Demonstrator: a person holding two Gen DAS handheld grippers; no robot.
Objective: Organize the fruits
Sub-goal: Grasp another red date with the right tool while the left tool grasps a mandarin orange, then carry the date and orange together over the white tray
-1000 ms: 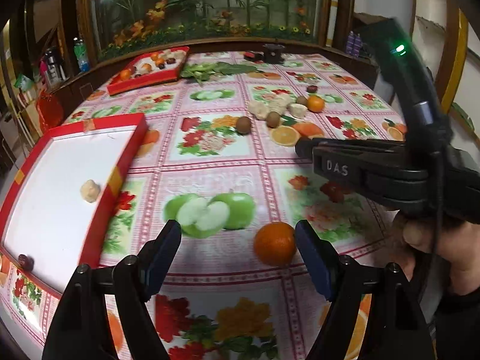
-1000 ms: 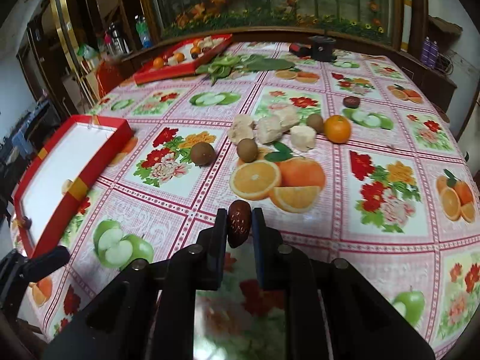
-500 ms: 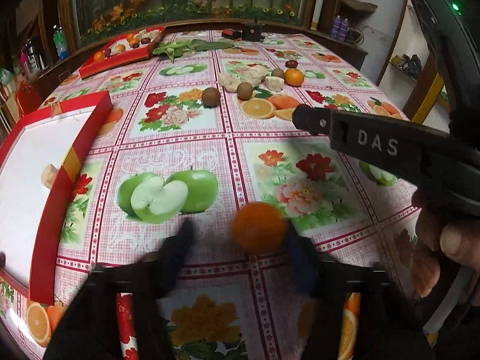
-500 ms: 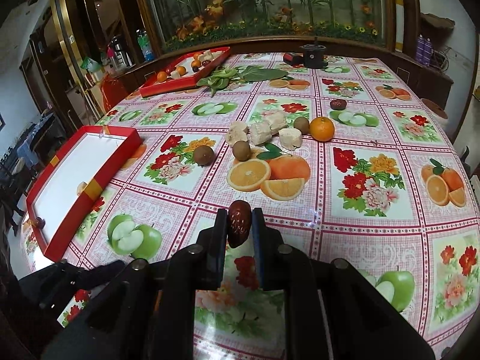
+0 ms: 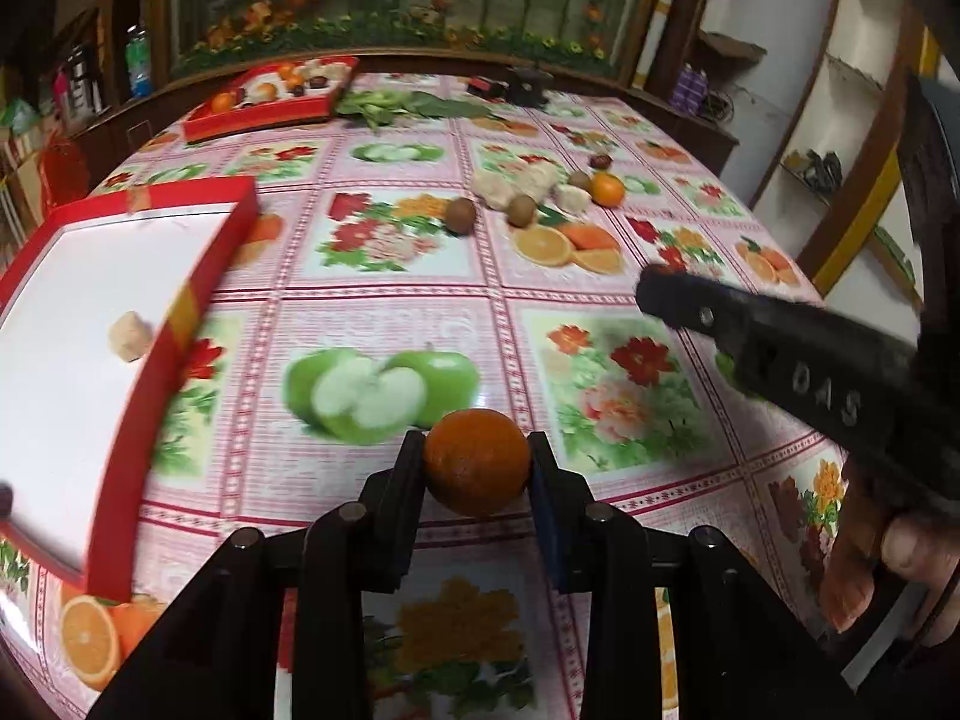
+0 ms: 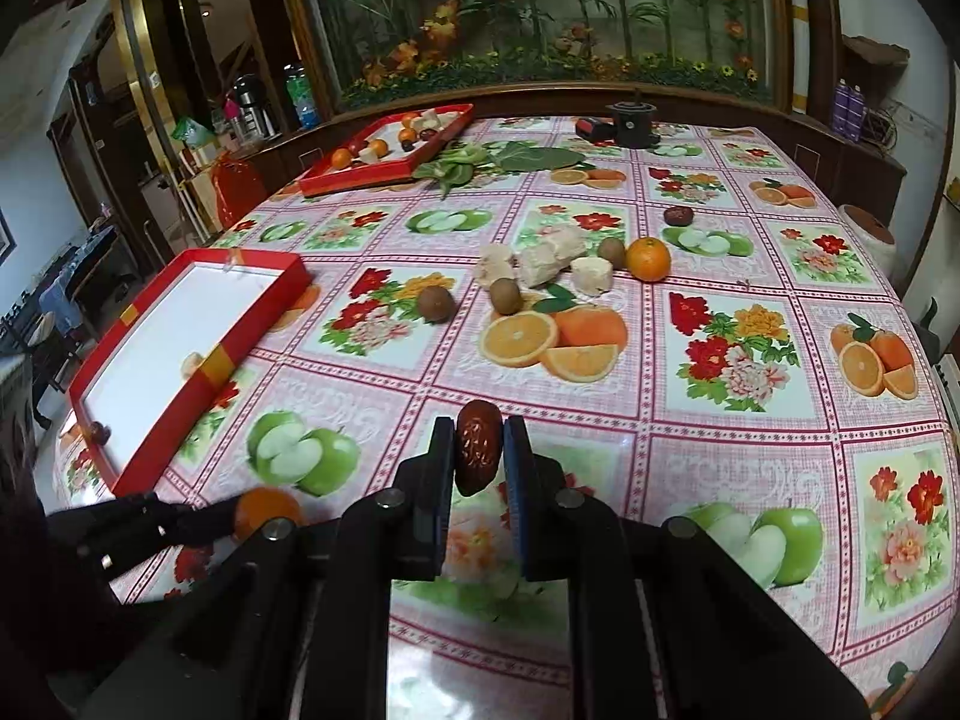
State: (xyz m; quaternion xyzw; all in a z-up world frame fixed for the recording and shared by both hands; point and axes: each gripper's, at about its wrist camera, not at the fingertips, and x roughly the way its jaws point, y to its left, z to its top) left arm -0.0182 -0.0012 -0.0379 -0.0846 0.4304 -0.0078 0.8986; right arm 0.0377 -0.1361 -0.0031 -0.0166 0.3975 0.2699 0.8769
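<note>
fruit-print tablecloth [image 6: 600, 414] over table. left gripper [image 5: 477, 462] clenched on orange [image 5: 477, 461], right of near red tray [image 5: 198, 294]. right gripper [image 6: 478, 450] clenched on dark date [image 6: 477, 447], further right of tray. pale chunk [image 5: 129, 336] inside tray.

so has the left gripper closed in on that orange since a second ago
Yes. The left gripper, whose fingers stood wide apart either side of the orange beside the printed green apples, now has both fingers pressed against the fruit.
</note>
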